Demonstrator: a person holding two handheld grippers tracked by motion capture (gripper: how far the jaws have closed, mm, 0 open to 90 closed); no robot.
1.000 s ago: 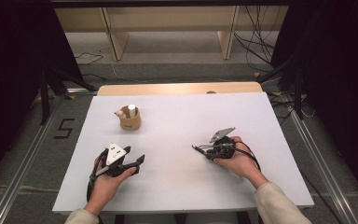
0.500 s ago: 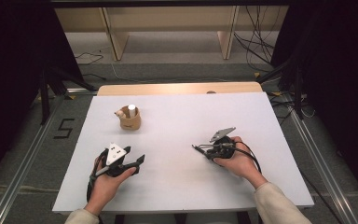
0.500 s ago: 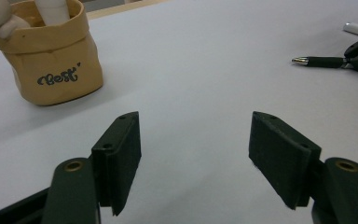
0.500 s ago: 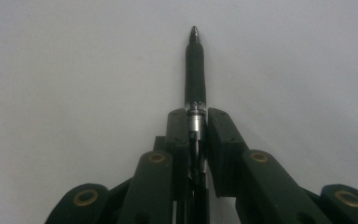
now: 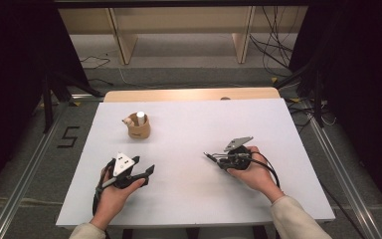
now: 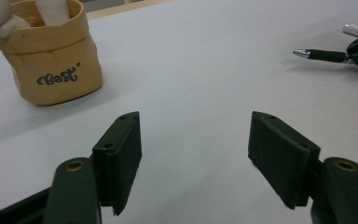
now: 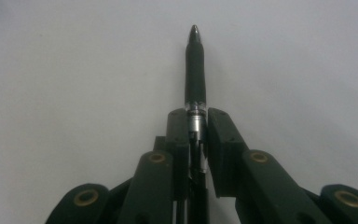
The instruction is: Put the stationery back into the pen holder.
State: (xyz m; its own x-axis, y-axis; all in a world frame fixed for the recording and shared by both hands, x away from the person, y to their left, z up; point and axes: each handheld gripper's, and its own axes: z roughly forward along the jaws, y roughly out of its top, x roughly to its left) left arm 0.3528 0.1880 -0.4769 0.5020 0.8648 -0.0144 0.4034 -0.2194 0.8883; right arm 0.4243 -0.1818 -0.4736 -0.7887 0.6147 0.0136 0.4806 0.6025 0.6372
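Observation:
A black pen (image 7: 195,70) with a silver tip sticks out forward from my right gripper (image 7: 196,116), whose jaws are shut on its barrel. From above, that right gripper (image 5: 218,159) lies low on the right half of the white table (image 5: 189,124), pen tip (image 5: 207,155) pointing left. My left gripper (image 5: 144,172) rests at the front left, open, nothing between its pads (image 6: 121,154). A tan paper-like pouch (image 5: 139,128) marked "Best" (image 6: 46,60) stands at the back left, holding a white cylinder (image 5: 141,117) and a small white figure (image 6: 2,16).
The pen tip (image 6: 307,54) and the right gripper also appear at the far right of the left gripper view. A wooden strip (image 5: 189,94) runs along the table's far edge. Cables (image 5: 273,40) and shelf legs stand on the floor beyond.

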